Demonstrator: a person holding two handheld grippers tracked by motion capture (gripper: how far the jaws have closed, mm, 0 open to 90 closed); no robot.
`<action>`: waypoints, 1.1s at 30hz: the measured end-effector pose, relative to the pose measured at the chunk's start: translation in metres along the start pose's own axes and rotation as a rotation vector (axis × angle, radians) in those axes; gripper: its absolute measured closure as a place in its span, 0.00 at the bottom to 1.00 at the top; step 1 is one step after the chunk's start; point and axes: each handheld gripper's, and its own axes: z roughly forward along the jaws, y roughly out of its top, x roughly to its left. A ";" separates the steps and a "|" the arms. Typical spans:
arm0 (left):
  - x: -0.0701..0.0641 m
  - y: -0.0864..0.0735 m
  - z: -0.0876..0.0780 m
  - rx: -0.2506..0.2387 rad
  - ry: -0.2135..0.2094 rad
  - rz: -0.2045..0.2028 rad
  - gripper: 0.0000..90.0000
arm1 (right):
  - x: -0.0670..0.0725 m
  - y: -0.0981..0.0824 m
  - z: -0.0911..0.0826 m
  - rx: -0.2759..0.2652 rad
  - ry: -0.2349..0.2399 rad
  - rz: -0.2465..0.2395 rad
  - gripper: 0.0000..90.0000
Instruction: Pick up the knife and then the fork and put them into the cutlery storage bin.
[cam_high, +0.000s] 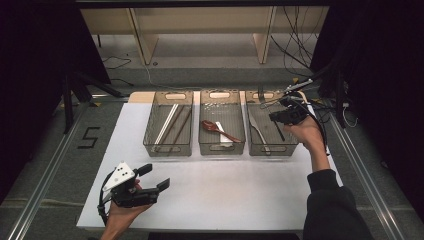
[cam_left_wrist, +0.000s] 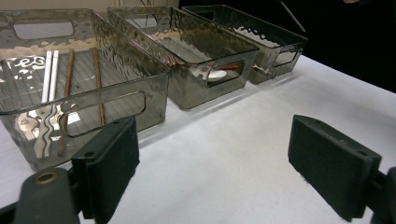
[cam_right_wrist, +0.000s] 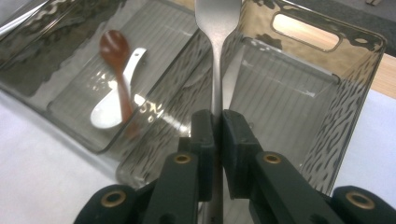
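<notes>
Three clear smoky bins stand in a row at the far side of the white table (cam_high: 225, 190). Over the right bin (cam_high: 272, 149) my right gripper (cam_high: 282, 112) is shut on a metal fork (cam_high: 260, 95). In the right gripper view the fork (cam_right_wrist: 217, 56) runs straight out from between the jaws of that gripper (cam_right_wrist: 217, 119), above the wall shared with the middle bin (cam_right_wrist: 154, 121). A knife (cam_high: 256, 129) lies in the right bin. My left gripper (cam_high: 156, 176) rests open near the table's front left corner, with nothing between its jaws (cam_left_wrist: 223, 163).
The left bin (cam_high: 168, 149) holds white and brown chopsticks (cam_left_wrist: 50, 74). The middle bin (cam_high: 221, 148) holds a red spoon (cam_right_wrist: 116, 46) lying across a white spoon (cam_right_wrist: 107, 109). Cables and a wooden frame lie beyond the table. Dark curtains stand at both sides.
</notes>
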 end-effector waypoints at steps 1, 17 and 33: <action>0.000 0.000 0.000 0.000 0.000 0.000 0.18 | -0.001 0.001 0.002 0.000 -0.004 0.005 0.93; 0.000 0.000 0.000 -0.003 -0.001 -0.003 0.18 | -0.009 0.000 0.029 0.030 -0.026 0.048 0.93; 0.000 0.000 0.000 0.001 -0.002 0.003 0.18 | -0.015 -0.017 0.046 0.055 -0.025 0.092 0.93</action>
